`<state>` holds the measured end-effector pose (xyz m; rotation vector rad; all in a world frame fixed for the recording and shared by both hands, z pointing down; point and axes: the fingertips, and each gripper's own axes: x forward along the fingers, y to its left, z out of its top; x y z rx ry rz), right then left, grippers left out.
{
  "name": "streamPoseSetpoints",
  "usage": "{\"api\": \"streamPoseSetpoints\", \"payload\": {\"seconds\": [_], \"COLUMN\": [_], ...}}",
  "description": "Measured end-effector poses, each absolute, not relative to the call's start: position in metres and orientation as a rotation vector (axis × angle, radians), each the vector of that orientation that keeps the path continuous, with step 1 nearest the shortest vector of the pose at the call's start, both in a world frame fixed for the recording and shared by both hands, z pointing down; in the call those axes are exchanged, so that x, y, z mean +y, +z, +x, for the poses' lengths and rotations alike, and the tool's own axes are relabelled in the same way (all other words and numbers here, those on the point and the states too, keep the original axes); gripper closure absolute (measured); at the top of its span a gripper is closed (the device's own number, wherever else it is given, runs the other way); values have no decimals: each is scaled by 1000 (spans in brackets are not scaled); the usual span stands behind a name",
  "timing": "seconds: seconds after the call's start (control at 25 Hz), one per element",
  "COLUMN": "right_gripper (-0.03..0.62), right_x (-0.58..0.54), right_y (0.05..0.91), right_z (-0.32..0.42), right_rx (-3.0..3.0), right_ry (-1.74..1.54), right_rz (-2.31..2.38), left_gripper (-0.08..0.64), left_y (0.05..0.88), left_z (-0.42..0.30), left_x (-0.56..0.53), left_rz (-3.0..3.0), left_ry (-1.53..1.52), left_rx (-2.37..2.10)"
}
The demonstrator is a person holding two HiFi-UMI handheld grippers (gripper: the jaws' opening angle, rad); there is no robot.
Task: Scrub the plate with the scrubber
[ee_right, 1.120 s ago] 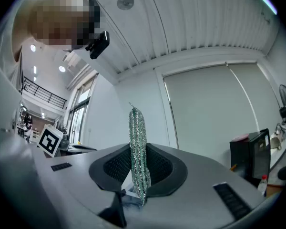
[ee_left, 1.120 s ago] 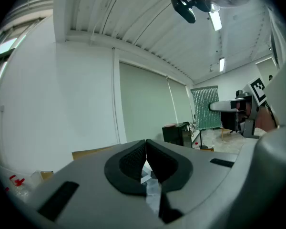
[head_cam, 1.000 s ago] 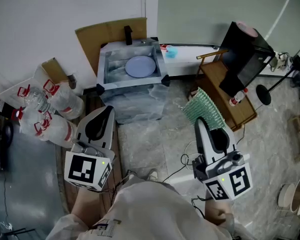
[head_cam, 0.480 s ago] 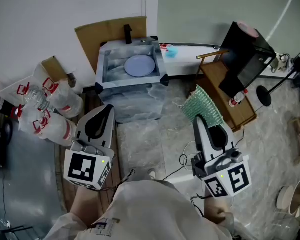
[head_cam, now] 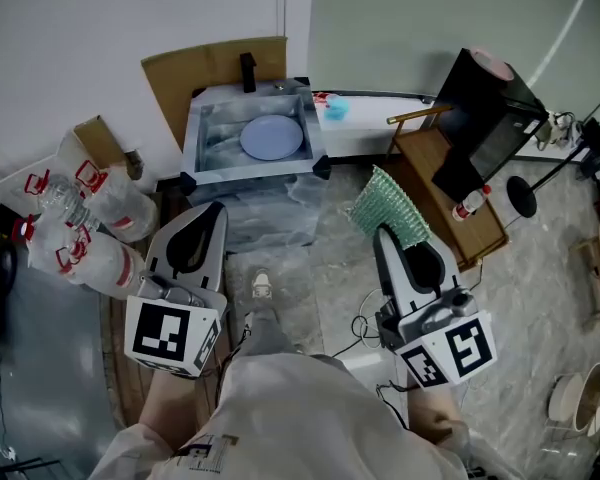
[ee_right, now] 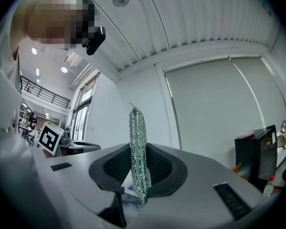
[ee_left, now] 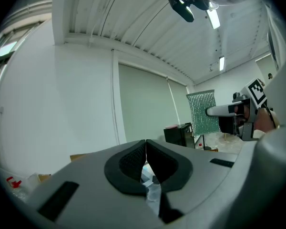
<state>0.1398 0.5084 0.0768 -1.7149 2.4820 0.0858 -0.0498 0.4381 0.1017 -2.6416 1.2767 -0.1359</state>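
Between the right tongs [ee_right: 139,165], the green scrubber [ee_right: 137,132], plate [head_cam: 272,137] well ahead.

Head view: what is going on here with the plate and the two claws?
A person holds a claw in each hand. The right claw is shut on a glittery green mesh scrubber. The left claw is shut and empty. The round pale blue plate lies in the grey basin ahead, apart from both claws; scrubbing has not begun.
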Motion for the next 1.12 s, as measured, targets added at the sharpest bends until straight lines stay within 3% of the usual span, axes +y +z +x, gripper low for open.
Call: {"api": "streamPoseSetpoints", "payload": {"seconds": [0.8, 1.12], "right_gripper": [489, 491], "right_x": [311, 174], "right_y": [127, 148], "right_z": [136, 122], "right_rx": [2530, 2587], "right_ry": [-111, -248], "right_rz": [-1751, -1824], "left_gripper": [540, 541], "left_y": [141, 180], "left_z": [-52, -41], "left_x": [244, 118], "left_rz": [-2704, -2816], "left_ry": [-214, -458], "left_rx": [1260, 1083]}}
